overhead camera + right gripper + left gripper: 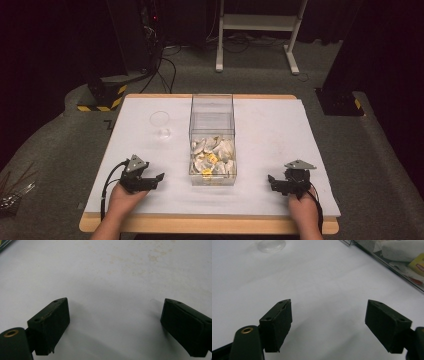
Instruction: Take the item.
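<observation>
Nothing of the work looks begun, judging by how things lie; both grippers rest low over the white table (270, 125) with nothing in them. The clear box (212, 117) stands at the middle of the table, its long axis running away from the person toward the far edge; its near half holds a heap of pale sachets (214, 155) with some yellow labels among them, lying every way, so no single direction can be told for them. A small clear cup (160, 124) stands upright just to the left of the box, apart from it — it seems empty, though that is hard to tell.

The left gripper (152, 180) sits to the near left of the box, jaws spread wide and pointing toward the box's near corner; the left gripper view shows bare table between the jaws, with the box wall up at the right and the cup's base ahead. The right gripper (274, 182) sits to the near right of the box, jaws likewise wide apart over bare, faintly stained table — aimed back toward the box.

What is left, I judge: all of it — reaching into the box, taking a sachet and carrying it, likely to the cup.
</observation>
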Available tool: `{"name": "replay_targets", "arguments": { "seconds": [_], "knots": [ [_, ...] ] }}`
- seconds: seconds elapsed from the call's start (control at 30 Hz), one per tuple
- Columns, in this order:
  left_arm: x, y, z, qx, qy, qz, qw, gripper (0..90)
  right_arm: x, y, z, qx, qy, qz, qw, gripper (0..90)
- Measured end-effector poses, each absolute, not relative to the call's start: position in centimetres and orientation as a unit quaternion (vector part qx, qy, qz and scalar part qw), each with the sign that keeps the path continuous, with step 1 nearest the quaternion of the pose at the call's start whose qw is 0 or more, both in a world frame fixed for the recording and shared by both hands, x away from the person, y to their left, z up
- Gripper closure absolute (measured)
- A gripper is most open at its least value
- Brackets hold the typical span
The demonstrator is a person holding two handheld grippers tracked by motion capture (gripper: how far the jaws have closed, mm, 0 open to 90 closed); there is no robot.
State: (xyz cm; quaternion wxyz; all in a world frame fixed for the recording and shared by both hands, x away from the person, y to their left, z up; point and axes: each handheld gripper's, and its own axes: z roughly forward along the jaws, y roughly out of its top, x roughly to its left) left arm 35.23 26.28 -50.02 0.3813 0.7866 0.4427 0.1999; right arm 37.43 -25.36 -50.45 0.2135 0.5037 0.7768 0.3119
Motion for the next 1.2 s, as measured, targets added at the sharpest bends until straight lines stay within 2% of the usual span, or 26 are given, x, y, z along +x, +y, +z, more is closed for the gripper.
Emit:
{"name": "replay_targets", "arguments": {
  "seconds": [0.23, 1.2],
  "knots": [
    [34.9, 26.2, -49.6, 0.781, 0.441, 0.188, 0.400, 23.1, 37.4, -25.4, -50.4, 0.504, 0.777, 0.312, 0.214, 8.4],
    [33.3, 24.7, -47.5, 0.780, 0.399, 0.196, 0.441, 25.3, 37.4, -25.3, -50.4, 0.503, 0.777, 0.311, 0.215, 8.5]
  ]
}}
